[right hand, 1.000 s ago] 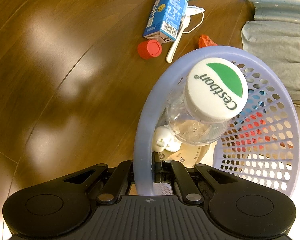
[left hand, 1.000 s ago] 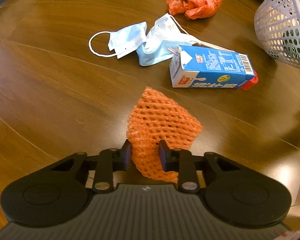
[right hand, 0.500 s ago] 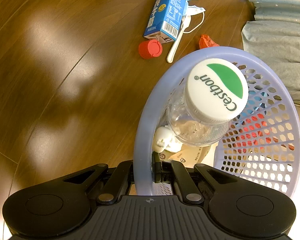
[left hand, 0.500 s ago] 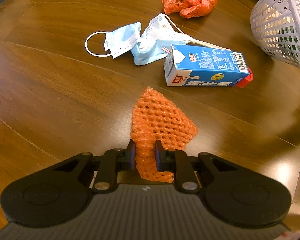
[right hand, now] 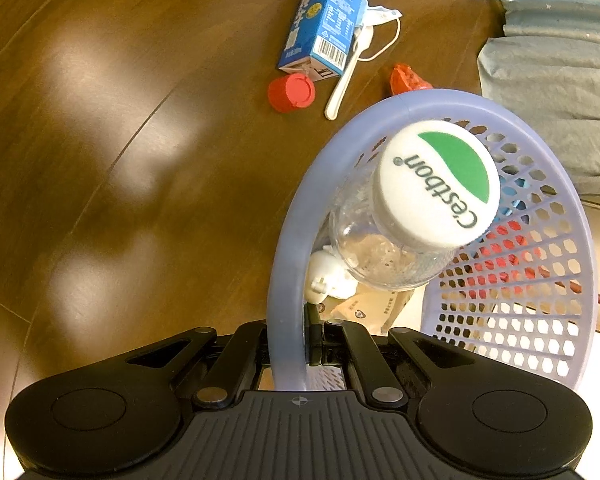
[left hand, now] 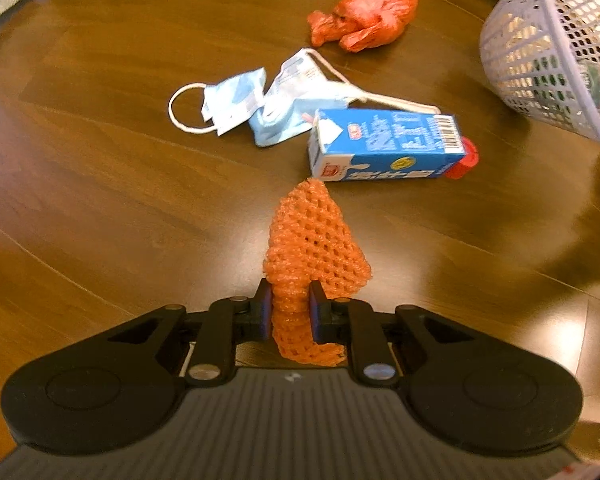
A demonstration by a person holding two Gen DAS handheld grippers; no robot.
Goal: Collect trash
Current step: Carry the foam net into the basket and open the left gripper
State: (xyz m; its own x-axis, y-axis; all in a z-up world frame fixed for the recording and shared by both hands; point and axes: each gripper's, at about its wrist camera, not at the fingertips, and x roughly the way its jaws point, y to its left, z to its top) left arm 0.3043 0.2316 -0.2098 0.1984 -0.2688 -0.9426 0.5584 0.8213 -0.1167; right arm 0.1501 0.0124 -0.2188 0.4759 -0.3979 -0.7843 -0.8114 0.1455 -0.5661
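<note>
**Q:** What did the scene hold?

**A:** Dark wooden floor (left hand: 100, 184) filled both views. On the right stood a lavender mesh basket (right hand: 288, 240), already holding a capped bottle (right hand: 436, 188); the right gripper (right hand: 306, 336) was clamped on its rim. Beyond lay a blue carton (left hand: 384, 144), face masks (left hand: 260, 100) and a red bag (left hand: 364, 16).

**Q:** And the piece in hand?

**A:** An orange foam net (left hand: 312, 240), pinched at its near end by the left gripper (left hand: 288, 312), the rest sticking forward. It looked very light, soft and squashy; a bunched fold probably gave the surest hold.

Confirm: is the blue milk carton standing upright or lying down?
Lying down: the blue milk carton rests on its long side on the table.
</note>
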